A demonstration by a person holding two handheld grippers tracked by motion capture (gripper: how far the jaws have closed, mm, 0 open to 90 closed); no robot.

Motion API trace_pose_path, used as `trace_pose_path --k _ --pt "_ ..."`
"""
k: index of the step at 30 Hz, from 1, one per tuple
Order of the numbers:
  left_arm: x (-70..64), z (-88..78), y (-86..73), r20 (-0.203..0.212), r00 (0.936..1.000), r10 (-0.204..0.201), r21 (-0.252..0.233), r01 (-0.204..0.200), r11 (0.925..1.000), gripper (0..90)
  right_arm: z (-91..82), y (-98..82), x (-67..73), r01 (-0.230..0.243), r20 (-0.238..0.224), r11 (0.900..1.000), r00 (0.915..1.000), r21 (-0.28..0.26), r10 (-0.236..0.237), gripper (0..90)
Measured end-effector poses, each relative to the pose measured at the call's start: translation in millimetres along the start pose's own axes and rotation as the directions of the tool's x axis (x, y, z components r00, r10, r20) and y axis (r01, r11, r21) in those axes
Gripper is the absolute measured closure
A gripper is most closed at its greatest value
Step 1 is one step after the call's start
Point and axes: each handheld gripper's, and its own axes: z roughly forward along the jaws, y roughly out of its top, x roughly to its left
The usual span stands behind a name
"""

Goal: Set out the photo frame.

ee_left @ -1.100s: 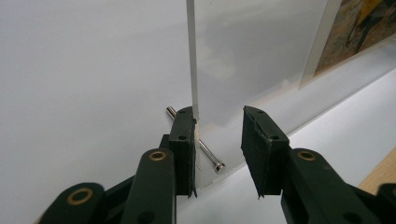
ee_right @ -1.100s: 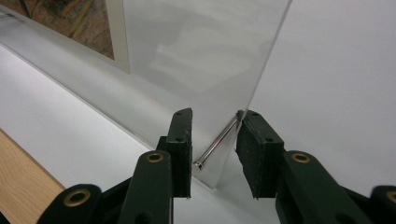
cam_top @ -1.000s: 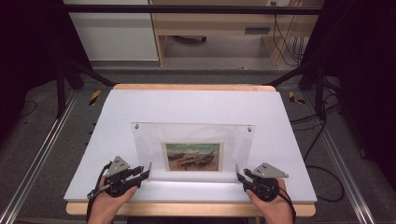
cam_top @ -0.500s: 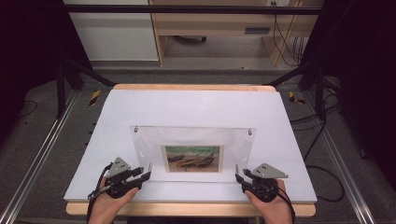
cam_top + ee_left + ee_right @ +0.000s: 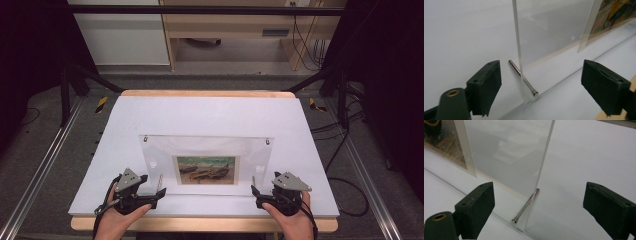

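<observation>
The clear acrylic picture frame [image 5: 206, 162], holding a small painted print of beached boats [image 5: 205, 169], stands on the white tabletop [image 5: 210, 115], propped by two thin metal support pins through its lower corners. It sits at the near middle of the tabletop, between the two grippers.

Change over the last second: very little. The frame's top edge looked slightly nearer the far side a second ago and now reads a touch closer and more upright; it appears settled on its pins. Both grippers hold almost the same places, just outside the frame's lower corners.

Left gripper [image 5: 150, 197]: jaws spread wide, nothing between them but air. In the left gripper view the frame's edge [image 5: 517, 47] and the left steel pin [image 5: 522, 78] lie between the pads, touching neither.

Right gripper [image 5: 258, 196]: jaws likewise released. In the right gripper view the right steel pin [image 5: 525, 206] pokes through the corner of the panel [image 5: 509, 157], clear of both pads.

Judgement: the frame stands free, unsupported by either tool. Either it has just been set down, or a two-sided grasp at the lower corners is about to start. Risk: a thin upright panel will tip if nudged on one side only.
</observation>
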Motion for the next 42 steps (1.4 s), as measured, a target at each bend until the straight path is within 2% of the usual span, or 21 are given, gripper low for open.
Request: trace_pose_path --k 2,5,7,10,12,13,14,19,23,27,34,38,42 --pt "2.6 -3.5 2.3 0.015 0.9997 0.018 -0.001 -0.018 0.9998 11.2 -2.5 0.5 -1.2 -0.007 -0.005 1.0 1.0 -0.006 0.007 9.7" --pt "11.1 -14.9 5.6 0.023 0.9985 0.05 -0.043 -0.049 0.9979 9.3 -12.3 3.4 -5.3 -0.011 0.011 0.998 0.9999 -0.058 0.011 10.0" --pt "16.9 -19.0 3.6 0.018 0.9987 0.047 -0.045 -0.046 0.9979 8.9 -20.8 3.6 -10.3 -0.025 0.023 0.995 0.9993 -0.1 0.028 10.8" --pt "25.0 -23.1 0.7 0.004 0.9997 0.025 -0.04 -0.025 0.9989 8.9 -27.0 1.4 -15.7 -0.039 0.04 0.992 0.9983 -0.12 0.044 11.0" --pt "28.1 -27.0 1.3 -0.008 0.999 0.045 -0.037 -0.045 0.9983 8.6 -28.6 0.0 -18.5 -0.048 0.044 0.992 0.9976 -0.118 0.054 11.1" --pt "30.7 -30.6 1.7 -0.03 0.9966 0.077 -0.028 -0.078 0.9966 8.5 -29.2 -0.5 -19.4 -0.051 0.046 0.992 0.9973 -0.116 0.056 11.0" --pt "33.6 -33.5 1.1 -0.05 0.9951 0.085 -0.027 -0.086 0.9959 8.8 -30.1 -1.2 -21.0 -0.053 0.051 0.992 0.9969 -0.118 0.059 11.1" --pt "51.5 -41.9 -3.5 -0.082 0.9961 0.033 -0.048 -0.037 0.9981 7.7 -33.0 -5.0 -30.9 -0.072 0.07 0.991 0.9943 -0.117 0.08 13.8" --pt "59.7 -46.8 -3.2 -0.115 0.9931 0.023 -0.064 -0.03 0.9975 7.8 -33.4 -7.6 -41.0 -0.098 0.092 0.988 0.9898 -0.116 0.109 14.8" --pt "65.0 -48.2 -3.1 -0.17 0.985 0.03 -0.073 -0.043 0.9964 7.6 -32.4 -9.2 -51.8 -0.126 0.117 0.985 0.9832 -0.116 0.14 14.6" --pt "68.7 -40.3 -5.7 -0.202 0.9767 0.072 -0.02 -0.078 0.9968 6.3 -24.3 -10.9 -68.3 -0.158 0.16 0.982 0.9719 -0.101 0.173 13.0" --pt "72.3 -36.9 -6.4 -0.21 0.9747 0.075 0.003 -0.076 0.9971 6.2 -20.1 -12.4 -75.2 -0.17 0.178 0.982 0.9669 -0.083 0.183 12.8" --pt "73.0 -31.1 -5.6 -0.215 0.9736 0.078 0.014 -0.077 0.9969 6.2 -13.9 -12.6 -78.9 -0.167 0.191 0.984 0.9656 -0.062 0.176 12.9"
